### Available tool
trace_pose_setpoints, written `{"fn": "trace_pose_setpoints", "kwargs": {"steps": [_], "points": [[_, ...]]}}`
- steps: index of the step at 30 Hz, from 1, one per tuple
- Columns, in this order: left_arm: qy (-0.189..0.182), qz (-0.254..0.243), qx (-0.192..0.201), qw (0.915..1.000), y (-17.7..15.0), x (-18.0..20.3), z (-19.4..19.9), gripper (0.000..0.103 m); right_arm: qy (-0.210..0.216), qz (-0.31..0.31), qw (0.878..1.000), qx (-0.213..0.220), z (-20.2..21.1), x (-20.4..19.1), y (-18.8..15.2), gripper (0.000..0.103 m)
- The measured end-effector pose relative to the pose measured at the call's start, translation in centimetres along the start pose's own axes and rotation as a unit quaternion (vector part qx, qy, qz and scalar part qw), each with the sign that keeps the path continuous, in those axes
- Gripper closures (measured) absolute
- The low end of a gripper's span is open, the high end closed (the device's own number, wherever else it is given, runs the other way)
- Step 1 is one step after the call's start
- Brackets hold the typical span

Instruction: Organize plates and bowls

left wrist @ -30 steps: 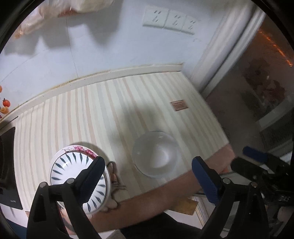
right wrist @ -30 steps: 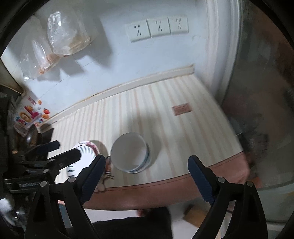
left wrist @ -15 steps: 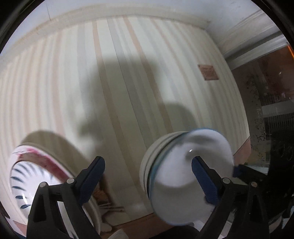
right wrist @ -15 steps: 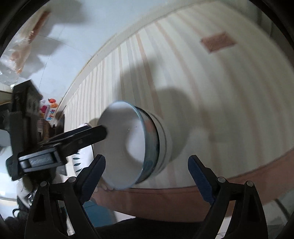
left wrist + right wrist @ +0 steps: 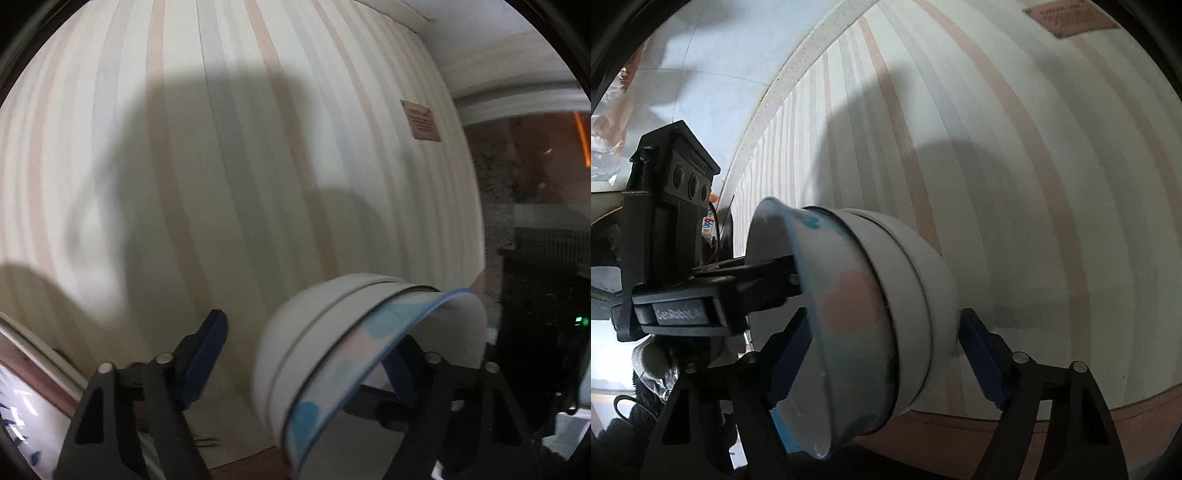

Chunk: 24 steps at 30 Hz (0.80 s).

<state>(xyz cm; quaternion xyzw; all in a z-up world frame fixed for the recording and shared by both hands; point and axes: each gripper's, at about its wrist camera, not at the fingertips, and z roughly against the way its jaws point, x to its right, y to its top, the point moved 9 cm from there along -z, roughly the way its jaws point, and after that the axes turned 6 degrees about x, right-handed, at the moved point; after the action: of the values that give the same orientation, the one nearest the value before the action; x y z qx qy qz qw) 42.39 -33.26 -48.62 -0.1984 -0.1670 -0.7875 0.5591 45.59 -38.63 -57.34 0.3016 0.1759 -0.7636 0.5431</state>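
A stack of white bowls [image 5: 295, 350], the top one with a blue rim and pastel patches, rests on the striped table [image 5: 221, 184]. My left gripper [image 5: 301, 354] straddles the stack's wall: one pad stands just outside it with a small gap, the other is half hidden behind the blue rim. Its jaws are closing. In the right wrist view the same stack [image 5: 905, 295] lies between the jaws of my right gripper [image 5: 882, 347], which are closing, the pads close beside it. The left gripper's finger [image 5: 768, 267] reaches into the top bowl. A blue-patterned plate [image 5: 14, 406] shows at bottom left.
A brown label [image 5: 424, 120] lies far right on the table. The table's brown front edge [image 5: 1071, 424] runs just under the stack. A white tiled wall [image 5: 701, 92] bounds the far side. A dark appliance with a green light [image 5: 580, 321] stands to the right.
Both grippers came down and tilted toward the bowl stack, which now sits large between their fingers. Both pairs of jaws have narrowed. The patterned plate slid to the frame's corner.
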Motion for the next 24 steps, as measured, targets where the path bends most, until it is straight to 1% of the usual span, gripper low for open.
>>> {"fn": "trace_pose_setpoints", "kwargs": {"steps": [1,2,5,6,8,14,16,24], "points": [[-0.01,0.001,0.0,1.0,-0.1,0.3,0.0,0.039,0.0,-0.001,1.0,0.001,-0.1,0.1,0.1,0.029],[-0.015,0.002,0.0,0.9999,-0.2,0.6,0.0,0.039,-0.002,-0.003,1.0,0.002,-0.1,0.2,0.3,0.035],[-0.006,0.005,0.009,0.9999,-0.2,0.8,0.2,0.039,0.0,-0.017,1.0,0.005,-0.2,0.7,0.5,0.046],[-0.006,0.007,0.01,0.9999,-0.1,0.7,0.2,0.039,-0.001,-0.018,1.0,0.005,-0.2,0.8,0.5,0.047],[-0.008,0.02,0.011,0.9997,-0.1,0.5,0.4,0.039,0.002,-0.019,1.0,0.008,-0.2,0.7,0.5,0.048],[0.002,0.034,0.01,0.9994,-0.5,-0.1,1.0,0.039,0.005,-0.024,1.0,0.006,-0.5,0.7,0.8,0.048],[0.005,0.045,0.009,0.999,-0.7,-0.5,1.3,0.039,0.008,-0.031,0.999,0.0,-0.7,0.5,0.9,0.048],[0.01,0.073,0.017,0.9972,-0.9,-1.7,3.8,0.039,0.015,-0.027,0.999,-0.014,-1.2,-1.6,1.9,0.048]]}}
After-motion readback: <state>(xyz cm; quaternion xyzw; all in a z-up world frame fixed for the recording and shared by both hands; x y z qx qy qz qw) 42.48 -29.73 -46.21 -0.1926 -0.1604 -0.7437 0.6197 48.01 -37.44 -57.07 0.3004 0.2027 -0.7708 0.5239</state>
